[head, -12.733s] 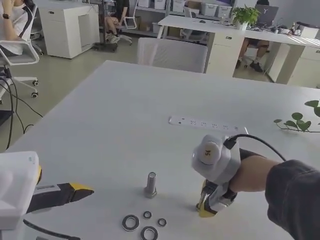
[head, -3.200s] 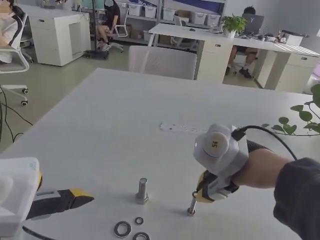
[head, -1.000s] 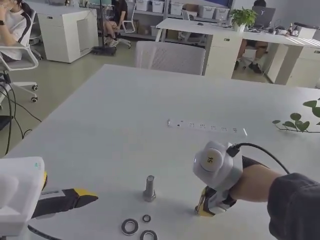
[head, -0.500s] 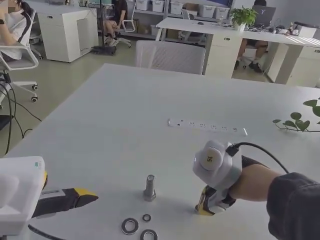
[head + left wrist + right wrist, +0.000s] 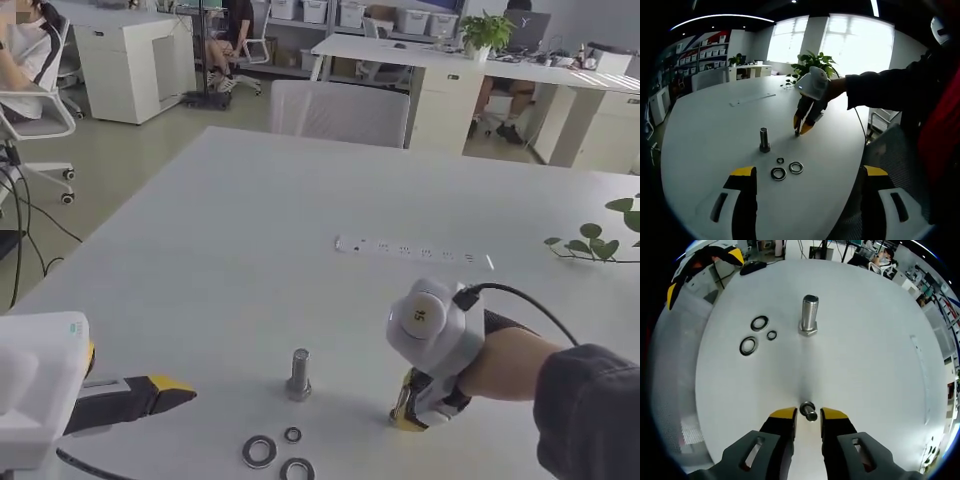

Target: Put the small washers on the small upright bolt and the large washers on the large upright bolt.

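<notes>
The large bolt (image 5: 299, 374) (image 5: 809, 315) stands upright on the white table (image 5: 250, 260). Near it lie two large washers (image 5: 259, 451) (image 5: 298, 468) and one small washer (image 5: 292, 435). In the right gripper view the small bolt (image 5: 808, 411) stands upright with a ring around its shaft, between the tips of my right gripper (image 5: 808, 416) (image 5: 409, 412). The jaws sit close on either side with thin gaps, so the gripper is narrowly open. My left gripper (image 5: 809, 173) (image 5: 150, 396) hovers wide open at the table's near left, holding nothing.
A white power strip (image 5: 412, 250) lies across the middle of the table. A plant sprig (image 5: 592, 245) reaches in at the right edge. A grey chair (image 5: 342, 110) stands at the far side, with desks and seated people beyond.
One small washer has left the loose group. The right gripper, raised over the small bolt 3.2 s ago, has come down around it and barely moved in the last second. The left gripper stays put.
</notes>
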